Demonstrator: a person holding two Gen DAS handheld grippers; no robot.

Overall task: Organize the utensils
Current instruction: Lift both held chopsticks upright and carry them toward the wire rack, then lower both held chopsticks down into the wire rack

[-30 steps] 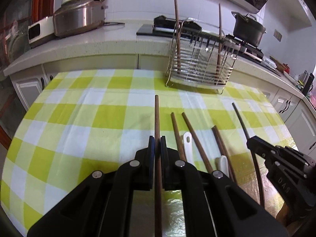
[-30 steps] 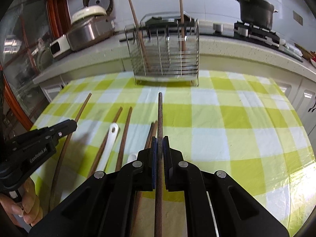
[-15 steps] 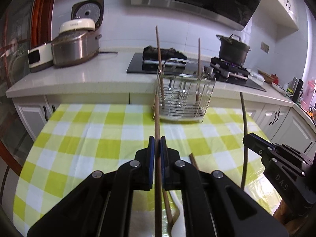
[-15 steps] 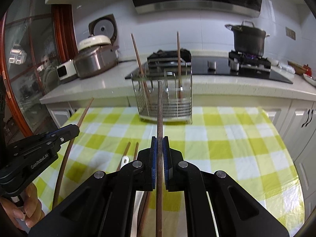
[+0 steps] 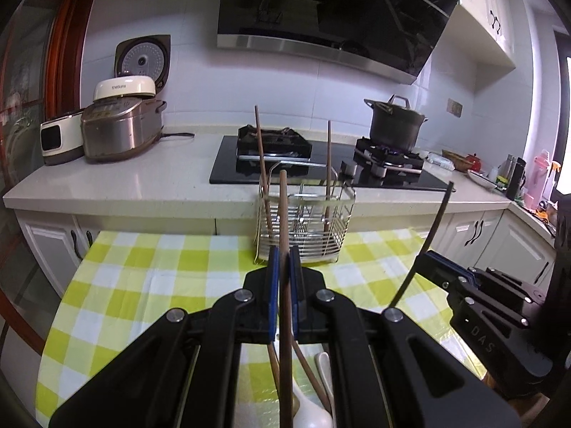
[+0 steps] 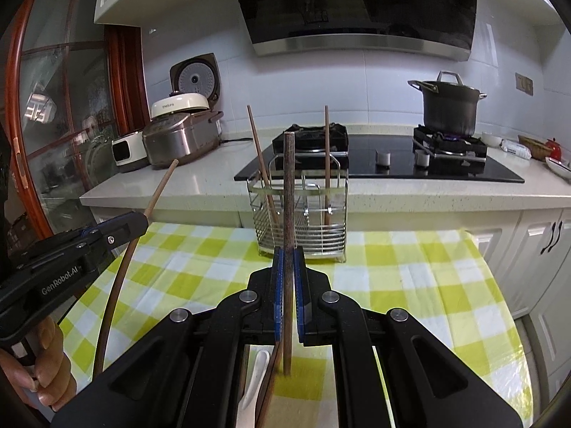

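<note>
My left gripper is shut on a brown wooden chopstick that points up and forward; it also shows in the right wrist view. My right gripper is shut on a dark chopstick, seen from the left as a thin dark stick. Both are lifted above the yellow checked table. A wire utensil rack stands at the table's far edge with two chopsticks upright in it. A white spoon and more brown chopsticks lie on the table below the grippers.
Behind the table runs a white counter with rice cookers, a black hob and a dark pot over a lit flame. White cabinets stand at the right.
Both grippers have risen from the table, each lifting its chopstick and tilting it upward. The views now look level at the rack and counter instead of down at the cloth.
</note>
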